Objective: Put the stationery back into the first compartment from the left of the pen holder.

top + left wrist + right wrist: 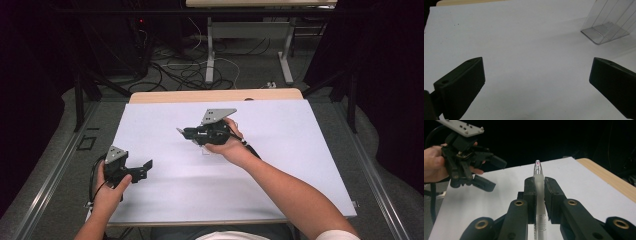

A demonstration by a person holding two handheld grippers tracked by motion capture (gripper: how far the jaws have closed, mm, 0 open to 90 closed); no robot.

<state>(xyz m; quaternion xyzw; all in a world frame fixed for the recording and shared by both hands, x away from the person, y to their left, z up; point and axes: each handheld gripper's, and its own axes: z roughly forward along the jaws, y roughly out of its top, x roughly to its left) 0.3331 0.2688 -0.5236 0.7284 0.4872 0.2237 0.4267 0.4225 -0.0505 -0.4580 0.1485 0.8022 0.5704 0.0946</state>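
My left tool [141,167] is matte black plastic with a grey three-cornered plate on top, dotted with small holes, and a black cable looping off its rear. Its two blocky pads [461,87] carry fine ribbing on the inner faces and a small screw hole each. My right tool [539,192] matches it (brass-coloured bushings ring the pivots of its linkage arms). My sleeves are white and short, and my forearms are bare.
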